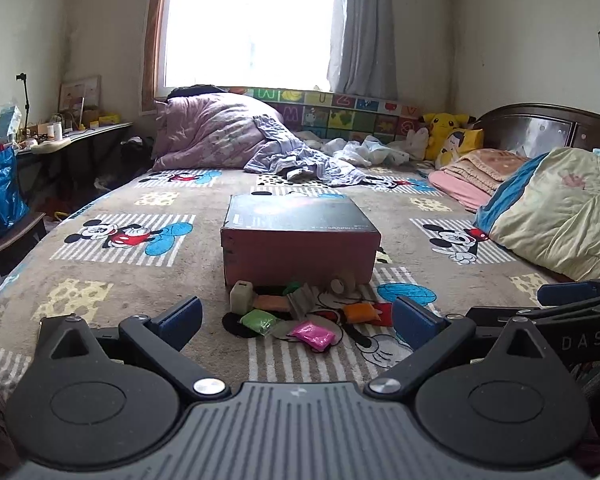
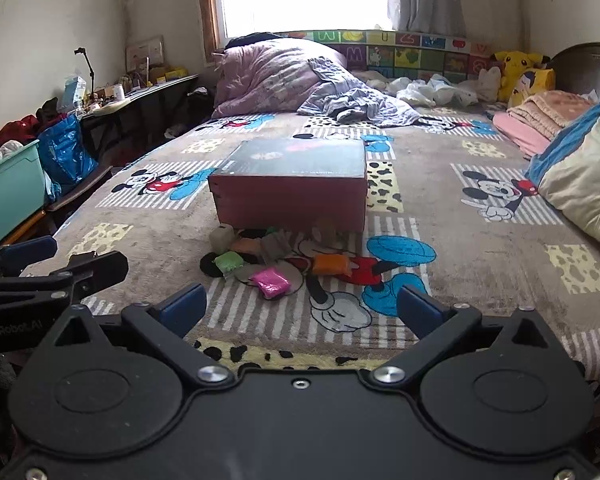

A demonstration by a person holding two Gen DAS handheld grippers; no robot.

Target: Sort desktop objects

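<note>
I have both claws hanging low over the near edge of the bed (image 1: 100, 276), side by side and aimed at the same small heap, which I read as a starting stance: nothing is gripped yet. The left claw (image 1: 298, 318) has its blue pads spread wide with nothing between them, and the right claw (image 2: 302, 308) is equally wide apart and empty. In the left view the right claw's arm shows at the far right, so the two are close neighbours.

The things to sort lie loose on the blanket just in front of a closed box (image 1: 300, 240), bunched against its near side. I can pick out a pink packet (image 1: 313, 335) nearest me, a green packet (image 1: 260, 320) just left of it, an orange packet (image 1: 360, 312) to the right, a paler orange packet (image 1: 271, 303) behind the green one, and a pale grey block (image 1: 241, 297) standing at the box's left corner. A ribbed grey piece and a small roll near the box are too blurred for me to name.

My guess is the box is the destination, since the heap sits right at its foot, but its lid is on, so that would have to come off first. The pink packet, closest and unobstructed, looks the easiest first pick; the soft blanket may let packets sink under the pads.
</note>
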